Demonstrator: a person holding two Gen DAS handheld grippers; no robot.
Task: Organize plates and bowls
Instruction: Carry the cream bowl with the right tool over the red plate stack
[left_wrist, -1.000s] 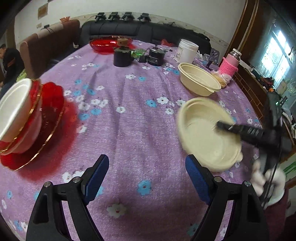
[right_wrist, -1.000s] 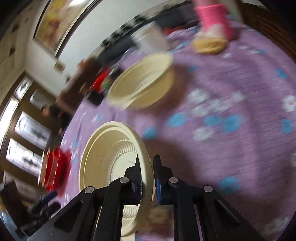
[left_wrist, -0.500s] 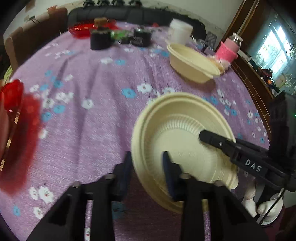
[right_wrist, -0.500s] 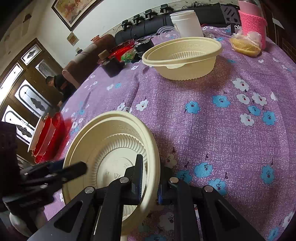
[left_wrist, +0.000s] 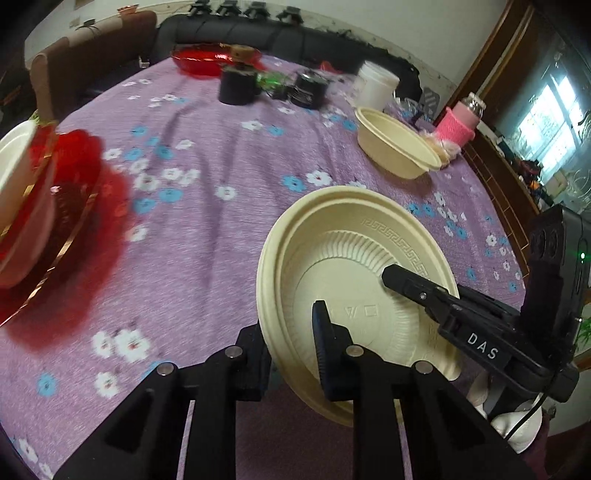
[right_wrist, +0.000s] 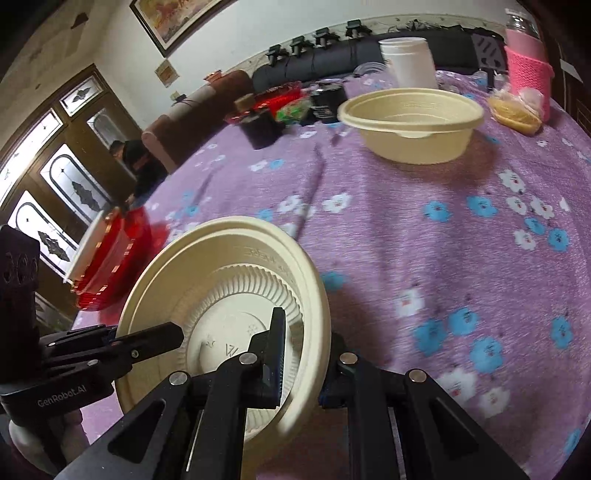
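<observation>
The round table under its purple cloth printed with blue and white flowers (left_wrist: 221, 206) carries the job only partly done, as I judge it. Far off to the left of the left gripper (left_wrist: 291, 339) sits the one finished pile, a white bowl nested in red glass plates with gold rims (left_wrist: 33, 206); it shows in the right wrist view as well, beyond the plate and to its left. Well ahead of both grippers a deep cream plastic bowl (right_wrist: 410, 122) stands alone, apparently unsorted. Farther ahead, at the far side of the table, a red glass dish (left_wrist: 207, 61) lies by a dark jar and a white tub, also not gathered in. Nearest of all, the shallow cream plastic plate with a ribbed inner ring and key-pattern rim (left_wrist: 354, 266) is tilted up off the cloth and held from two sides. The left gripper has just clamped onto its near edge, one finger under, one inside. The right gripper (right_wrist: 306, 350) is clenched on the opposite edge. This looks like a handover or a shared carry; the plate has no resting place yet, and the cream bowl seems the likely partner for it.
</observation>
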